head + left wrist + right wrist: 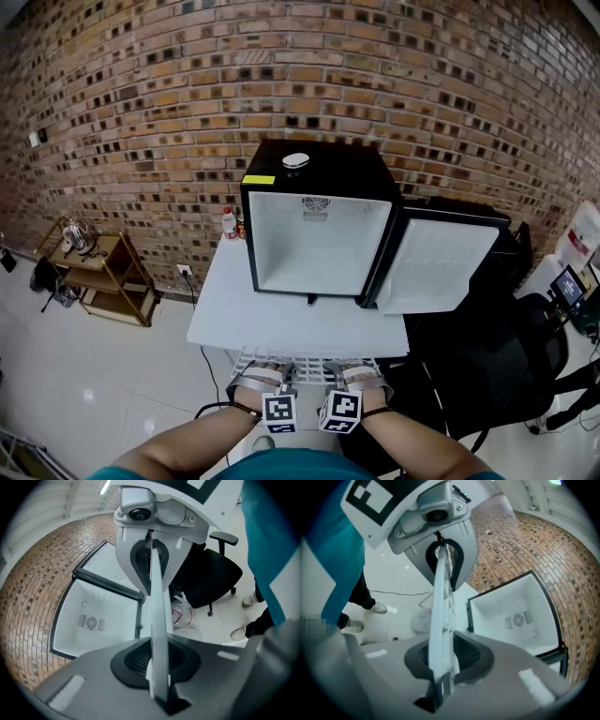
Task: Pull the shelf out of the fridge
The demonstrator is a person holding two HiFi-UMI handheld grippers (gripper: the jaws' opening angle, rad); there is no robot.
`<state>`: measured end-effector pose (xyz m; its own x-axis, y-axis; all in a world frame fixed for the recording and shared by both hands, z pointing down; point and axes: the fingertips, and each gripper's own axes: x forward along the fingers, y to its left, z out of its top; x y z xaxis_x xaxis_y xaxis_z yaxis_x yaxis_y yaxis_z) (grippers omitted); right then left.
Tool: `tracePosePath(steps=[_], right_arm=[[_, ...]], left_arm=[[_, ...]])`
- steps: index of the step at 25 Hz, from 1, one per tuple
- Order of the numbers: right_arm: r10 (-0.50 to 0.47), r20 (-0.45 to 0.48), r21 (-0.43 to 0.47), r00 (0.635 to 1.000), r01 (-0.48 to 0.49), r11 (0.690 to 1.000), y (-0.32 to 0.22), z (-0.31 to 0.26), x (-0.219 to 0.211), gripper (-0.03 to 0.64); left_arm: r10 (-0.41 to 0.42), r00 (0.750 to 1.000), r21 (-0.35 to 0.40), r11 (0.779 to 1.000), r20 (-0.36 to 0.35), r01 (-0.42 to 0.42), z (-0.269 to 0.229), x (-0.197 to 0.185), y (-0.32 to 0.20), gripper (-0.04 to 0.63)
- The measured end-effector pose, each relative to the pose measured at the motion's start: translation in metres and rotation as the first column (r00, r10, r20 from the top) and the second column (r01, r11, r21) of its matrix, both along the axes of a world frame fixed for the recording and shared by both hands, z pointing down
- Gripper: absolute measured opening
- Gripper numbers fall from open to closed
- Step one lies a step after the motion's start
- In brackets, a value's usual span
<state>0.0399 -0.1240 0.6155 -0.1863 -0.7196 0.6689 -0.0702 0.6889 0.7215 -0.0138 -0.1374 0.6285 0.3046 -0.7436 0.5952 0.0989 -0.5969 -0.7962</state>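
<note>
**Shelf withdrawn from the mini fridge, held at both ends**

In the head view, a wooden trolley (pixel 101 274) stands at 9 o'clock of the scene; the small items on it are too small to name. Two small bottles (pixel 231 223) stand on the white table (pixel 234 323), just beside the fridge at its 9 o'clock.

The black mini fridge (pixel 319 159) sits at the centre with a small white round object (pixel 296 161) on its top. Its cavity is bare: white walls, a fan grille (pixel 316 207) at the back, and no shelf or food inside. The door (pixel 437 262) hangs wide at 3 o'clock, and its inner panel is also bare.

The white wire shelf (pixel 307 366) lies at 6 o'clock of the fridge, past the table's near edge and well apart from the cabinet. The left gripper (pixel 264 377) is clamped on its left end and the right gripper (pixel 362 378) on its right end. Each gripper view shows the shelf's thin edge pinched between that gripper's jaws, with the open, bare cavity beyond.

Judged from this layout, the pull itself is done. What seems left is only to carry the shelf off or set it down. A black office chair (pixel 497 361) stands at 4 o'clock.
</note>
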Motion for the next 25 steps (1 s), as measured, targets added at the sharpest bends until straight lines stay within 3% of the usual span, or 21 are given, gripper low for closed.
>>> tracePosePath(steps=[12,18,25], right_arm=[[-0.101,0.021,-0.026,0.995,0.101,0.995,0.102,0.007,0.036,0.032],[-0.115,0.033,-0.059,0.993,0.117,0.991,0.139,0.016,0.017,0.032],[-0.097,0.031,-0.089,0.995,0.1,0.991,0.176,0.028,-0.045,0.031]], left_arm=[[-0.079,0.996,-0.028,0.996,0.028,0.08,0.007,0.035,0.107,0.029],[-0.091,0.995,-0.069,0.993,0.028,0.092,0.018,0.016,0.144,0.029],[-0.076,0.997,-0.106,0.991,0.031,0.079,0.032,-0.046,0.181,0.029]])
